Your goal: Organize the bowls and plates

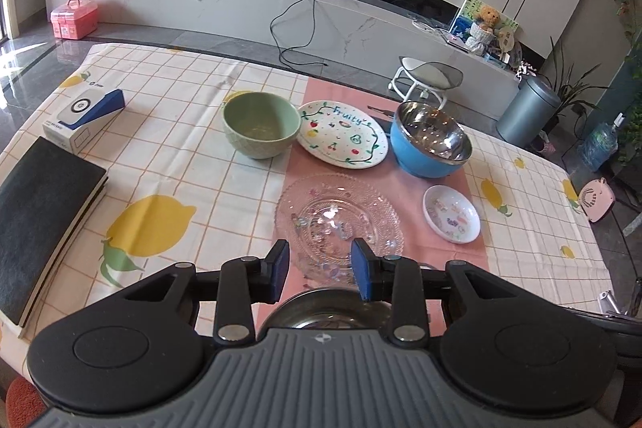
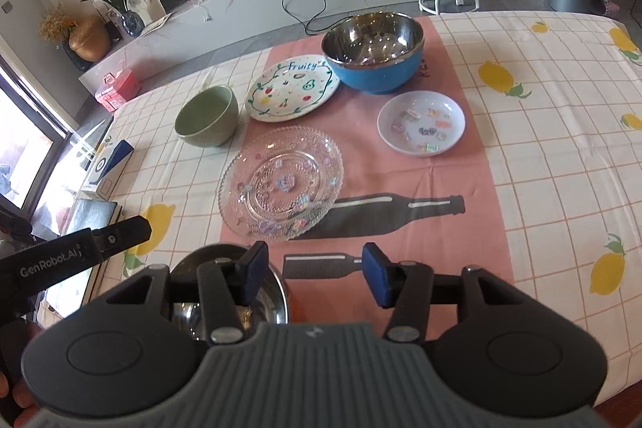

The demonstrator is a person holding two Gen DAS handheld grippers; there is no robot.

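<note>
Green bowl (image 1: 261, 125): far left of the row, on the check cloth.
Fruity plate (image 1: 342, 134): just right of it.
Glass plate (image 1: 339, 223): nearest dish, straight ahead of the left gripper (image 1: 319, 270).
Steel bowl (image 2: 228, 291): below both tools.
Left gripper: jaws apart, empty.
Right gripper (image 2: 315, 273): jaws apart, empty; glass plate lies ahead-left.

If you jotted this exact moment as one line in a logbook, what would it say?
left gripper: open, above glass plate | right gripper: open, empty | green bowl, Fruity plate, blue steel bowl, small white dish: untouched
</note>
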